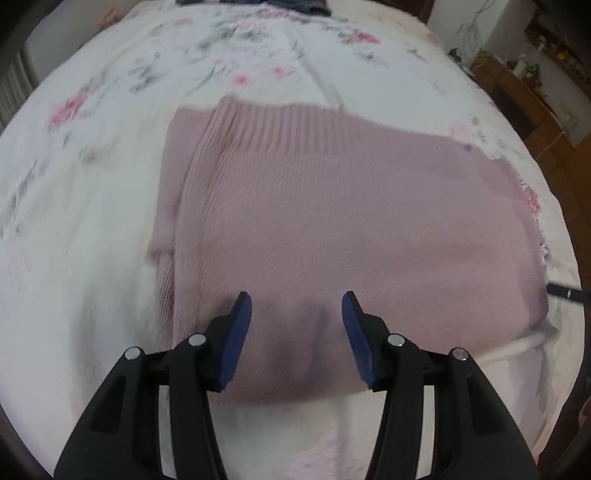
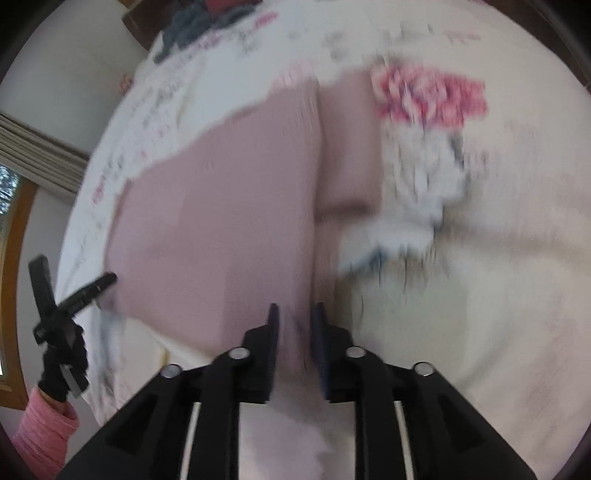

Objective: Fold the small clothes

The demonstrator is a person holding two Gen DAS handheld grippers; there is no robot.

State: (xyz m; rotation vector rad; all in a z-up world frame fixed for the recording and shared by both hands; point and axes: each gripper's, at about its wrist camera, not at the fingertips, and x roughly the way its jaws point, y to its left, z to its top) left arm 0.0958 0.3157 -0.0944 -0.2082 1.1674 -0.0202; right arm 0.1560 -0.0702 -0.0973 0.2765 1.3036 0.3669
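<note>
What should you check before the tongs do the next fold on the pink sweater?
1. Pink sweater lying flat on the flowered bedspread: ok.
2. Left tongs open, hovering over the near edge, holding nothing: ok.
3. Right tongs pinching cloth: cannot tell; the jaws are close together over the sweater's edge, but the view is blurred.
4. Ribbed hem straight: ok.
5. Folded side layers on the left edge lined up: not ok; one sticks out.
6. Dark clothes pile out of the way: ok.

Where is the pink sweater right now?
The pink sweater lies folded on the floral bedspread, filling the centre of the left wrist view just ahead of the left gripper; the right gripper is at its near edge.
</note>
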